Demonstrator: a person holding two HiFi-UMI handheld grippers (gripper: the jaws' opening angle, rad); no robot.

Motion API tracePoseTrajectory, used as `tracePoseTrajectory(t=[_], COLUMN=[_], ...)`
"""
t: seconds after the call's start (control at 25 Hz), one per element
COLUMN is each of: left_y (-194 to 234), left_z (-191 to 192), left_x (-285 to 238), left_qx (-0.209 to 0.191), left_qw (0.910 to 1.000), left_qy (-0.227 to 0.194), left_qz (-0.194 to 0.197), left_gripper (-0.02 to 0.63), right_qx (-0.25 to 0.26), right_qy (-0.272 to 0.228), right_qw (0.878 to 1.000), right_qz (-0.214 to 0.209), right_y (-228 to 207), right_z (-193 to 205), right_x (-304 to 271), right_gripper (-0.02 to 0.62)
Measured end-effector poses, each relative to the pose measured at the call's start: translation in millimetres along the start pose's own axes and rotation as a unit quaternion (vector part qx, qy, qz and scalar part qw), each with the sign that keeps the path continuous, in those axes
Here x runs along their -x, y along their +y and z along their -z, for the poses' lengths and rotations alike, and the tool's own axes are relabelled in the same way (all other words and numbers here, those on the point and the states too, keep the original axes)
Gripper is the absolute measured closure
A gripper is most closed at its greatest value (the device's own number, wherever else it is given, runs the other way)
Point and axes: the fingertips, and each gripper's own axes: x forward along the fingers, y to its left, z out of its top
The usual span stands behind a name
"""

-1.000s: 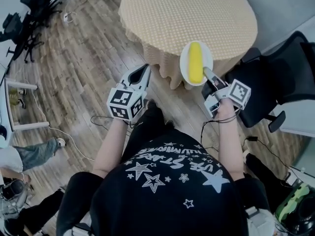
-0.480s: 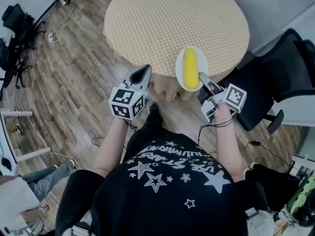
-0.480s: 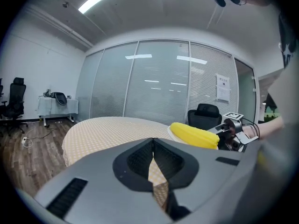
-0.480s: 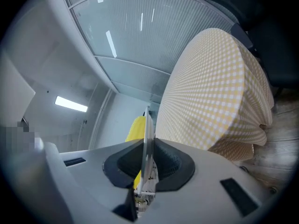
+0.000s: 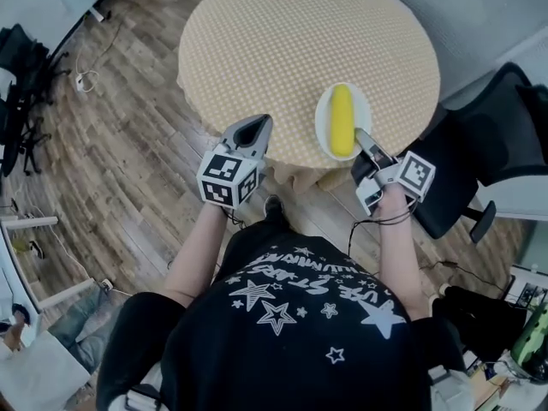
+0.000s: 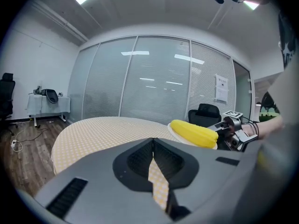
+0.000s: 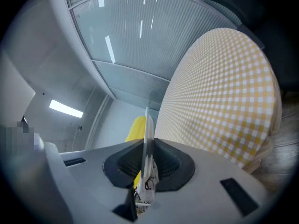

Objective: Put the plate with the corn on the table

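A white plate (image 5: pixel 324 127) carries a yellow corn cob (image 5: pixel 342 120) and hangs over the near right part of the round table (image 5: pixel 282 41) with its yellow checked cloth. My right gripper (image 5: pixel 361 140) is shut on the plate's near rim; in the right gripper view the plate (image 7: pixel 148 129) shows edge-on between the jaws, with the corn (image 7: pixel 136 129) behind it. My left gripper (image 5: pixel 250 130) is shut and empty at the table's near edge. From the left gripper view the corn (image 6: pixel 194 132) and plate sit to the right above the cloth (image 6: pixel 107 129).
A black office chair (image 5: pixel 488 135) stands right of the table, close to my right arm. Wood floor (image 5: pixel 111 144) spreads to the left, with cables and black stands (image 5: pixel 21 67) at the far left. Glass walls with blinds (image 6: pixel 154 78) lie behind the table.
The plate with the corn has moved from off the table's near edge to over the tabletop. Both grippers have come forward toward the table.
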Motion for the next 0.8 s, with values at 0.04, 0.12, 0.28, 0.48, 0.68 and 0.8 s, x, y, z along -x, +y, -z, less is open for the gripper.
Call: tracePoseTrajectory(t=[0.04,0.12,0.28,0.48,0.68,0.8], left_y=[5.8,14.4,22.8,33.2,35.0,33.1], left_z=[-1.2,-3.2,-5.6,-5.7,-4.9,-10.0], left_x=[-3.7,-11.3,-22.6,-34.2,-43.3,-61.8], left_qx=[0.0,0.001,-0.002,-0.013,-0.005,-0.01], left_qw=[1.0,0.9999,0.9994,0.9979,0.9975,0.9976], left_qy=[0.001,0.003,0.01,0.017,0.021,0.021], left_qz=[0.003,0.01,0.032,0.06,0.067,0.066], left_gripper=[0.598,0.598,0.598,0.598,0.598,0.598], right_qx=[0.001,0.001,-0.005,-0.007,-0.006,-0.009], right_qy=[-0.003,-0.01,-0.028,-0.048,-0.047,-0.042], right_qw=[1.0,1.0,0.999,0.998,0.998,0.998], right_qz=[0.002,0.007,0.02,0.032,0.042,0.035], right_y=[-0.1,-0.9,-3.3,-8.6,-12.2,-19.9], right_z=[-1.9,-5.4,-9.4,-13.3,-20.5,-35.2], right_x=[-4.4,-10.5,-17.5,-25.8,-27.2,-32.8], right_gripper=[0.55,0.551,0.549,0.551,0.55,0.55])
